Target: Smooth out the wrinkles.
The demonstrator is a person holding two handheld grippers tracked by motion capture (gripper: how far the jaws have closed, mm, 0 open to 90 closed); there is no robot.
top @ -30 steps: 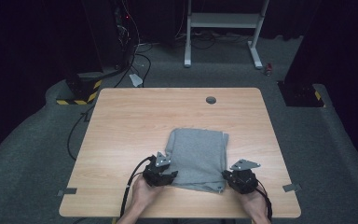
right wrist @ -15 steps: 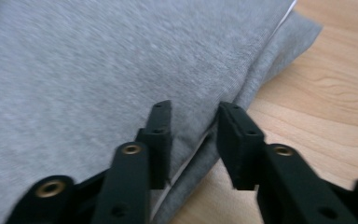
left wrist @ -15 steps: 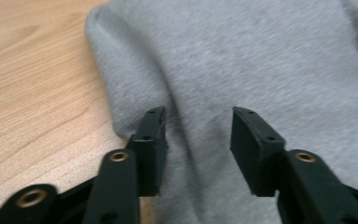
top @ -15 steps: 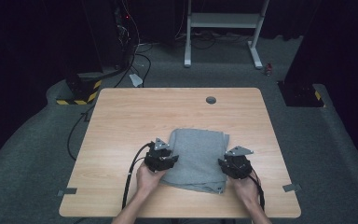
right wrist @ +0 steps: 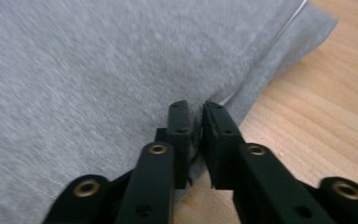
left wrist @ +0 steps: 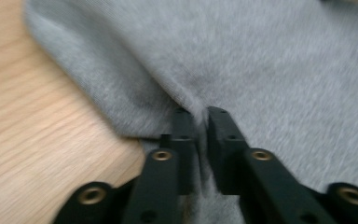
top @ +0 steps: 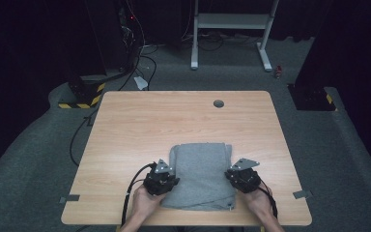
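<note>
Jaws first: my left gripper (left wrist: pixel 200 119) has just been closing and now pinches a small ridge of the folded grey garment (top: pixel 200 174) at its left edge, low in the frame of the left gripper view, while my right gripper (right wrist: pixel 196 114) is nipped on the fabric just inside the right edge, where a hem line runs off toward the upper right of the right gripper view. In the high view the two grips sit level with each other, left gripper (top: pixel 160 180) and right gripper (top: pixel 244 178), one on each flank of the cloth, slightly below its middle. The garment lies lower centre on the wooden table (top: pixel 140 121), its long axis running up the frame away from me, so I judge both hands equally near and any fold should go forward along that axis.
</note>
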